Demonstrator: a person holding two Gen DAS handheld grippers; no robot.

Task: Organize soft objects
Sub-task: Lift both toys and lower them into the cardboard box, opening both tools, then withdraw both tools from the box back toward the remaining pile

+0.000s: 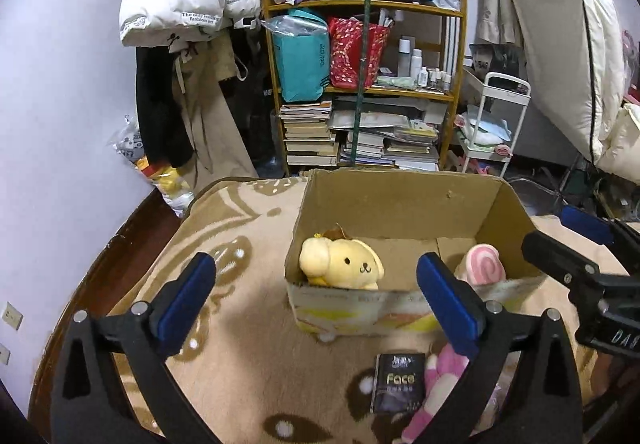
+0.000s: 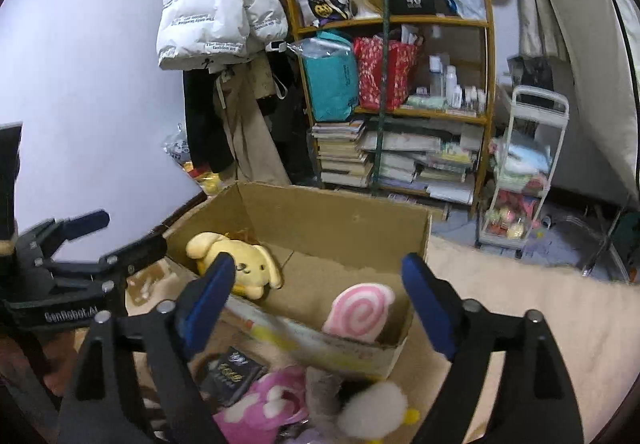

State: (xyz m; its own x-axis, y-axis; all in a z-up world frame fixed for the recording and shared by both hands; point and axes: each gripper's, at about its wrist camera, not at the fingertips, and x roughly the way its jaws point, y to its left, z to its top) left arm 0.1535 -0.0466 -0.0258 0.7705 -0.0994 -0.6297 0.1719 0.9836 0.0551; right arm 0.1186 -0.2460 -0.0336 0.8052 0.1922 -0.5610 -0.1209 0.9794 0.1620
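Your right tongs (image 2: 316,304) hang open and empty over the pink toy (image 2: 260,404) and white toy (image 2: 372,408) at 6 o'clock, outside the box (image 2: 340,219). The left tongs (image 1: 316,304) are open too. The black packet (image 2: 232,376) touches the pink toy, so you may pinch both together.

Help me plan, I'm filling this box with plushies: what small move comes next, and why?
Probably lower the open right gripper onto the pink plush lying outside the cardboard box. The yellow dog plush and pink swirl plush are already inside, and both grippers are empty, the left gripper open too.
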